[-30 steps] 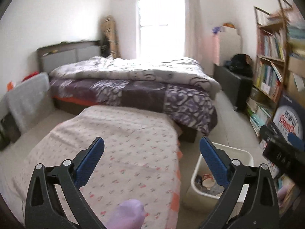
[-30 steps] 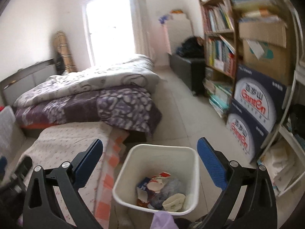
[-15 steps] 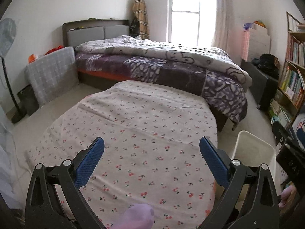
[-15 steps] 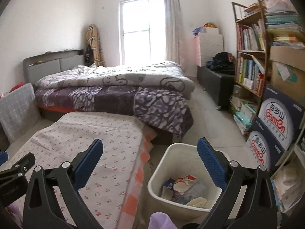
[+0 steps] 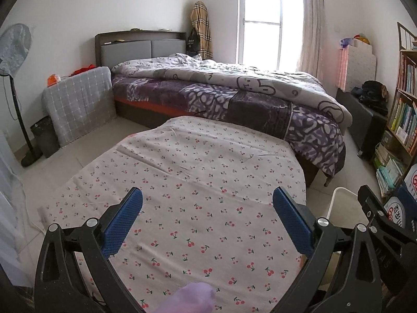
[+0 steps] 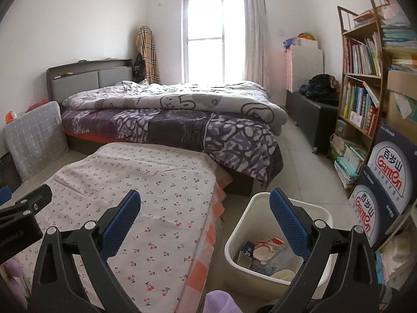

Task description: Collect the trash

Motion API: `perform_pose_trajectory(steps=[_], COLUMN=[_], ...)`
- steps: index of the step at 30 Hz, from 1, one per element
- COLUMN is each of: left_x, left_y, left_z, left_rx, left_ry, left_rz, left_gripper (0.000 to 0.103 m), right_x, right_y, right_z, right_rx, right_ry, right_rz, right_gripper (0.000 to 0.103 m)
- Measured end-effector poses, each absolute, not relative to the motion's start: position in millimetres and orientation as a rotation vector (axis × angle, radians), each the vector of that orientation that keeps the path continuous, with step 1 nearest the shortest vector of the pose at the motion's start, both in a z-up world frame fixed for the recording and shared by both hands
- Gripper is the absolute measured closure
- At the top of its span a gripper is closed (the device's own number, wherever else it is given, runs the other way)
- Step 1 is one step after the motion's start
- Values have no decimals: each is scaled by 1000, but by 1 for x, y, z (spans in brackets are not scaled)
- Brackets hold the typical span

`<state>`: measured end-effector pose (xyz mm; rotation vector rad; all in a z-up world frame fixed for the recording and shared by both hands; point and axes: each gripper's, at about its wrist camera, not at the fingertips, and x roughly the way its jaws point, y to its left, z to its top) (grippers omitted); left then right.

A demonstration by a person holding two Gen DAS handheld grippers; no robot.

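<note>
nearest the lenses, the left gripper (image 5: 207, 219) hangs with its blue pads spread wide and nothing between them, over the cherry-print cloth (image 5: 198, 182) that covers a low table. the right gripper (image 6: 204, 220) is likewise spread and empty, straddling the table's edge and the white waste bin (image 6: 276, 237) on the floor just beside it. a bit of lilac glove shows at the bottom edge of each view.

the bin stands upright with its mouth facing up, its long axis vertical. inside lies collected rubbish (image 6: 263, 254): torn paper, a dark card and what looks like crumpled plastic, heaped loosely with no single direction.

judging by this, the step in hand is the search between pick-ups. the cloth shows only creases and no loose scrap in either view, so the task looks close to done at this table, though what lies under the grippers cannot be seen. the next move calls for sweeping the view over the floor and the table's near edge. if something turns up, a gripper should come down on it with pads apart and close across its narrow side.

farther off, the bed (image 6: 172, 120) runs across the room beyond the table, with a bookshelf (image 6: 361, 78) on the right.
</note>
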<state>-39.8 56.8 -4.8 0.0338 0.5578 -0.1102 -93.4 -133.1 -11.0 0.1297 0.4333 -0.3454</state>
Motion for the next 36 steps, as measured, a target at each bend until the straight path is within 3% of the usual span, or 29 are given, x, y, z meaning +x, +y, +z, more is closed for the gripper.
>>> perform_pose_trajectory(steps=[36], left_x=[-40], left_y=[55], left_z=[-3], left_rx=[29], left_ry=[560], left_rz=[-100], left_gripper=[7], right_x=[-94], right_y=[-140], right_z=[-11], right_rx=[162], right_ry=[439], right_rz=[-349], right_gripper=[7])
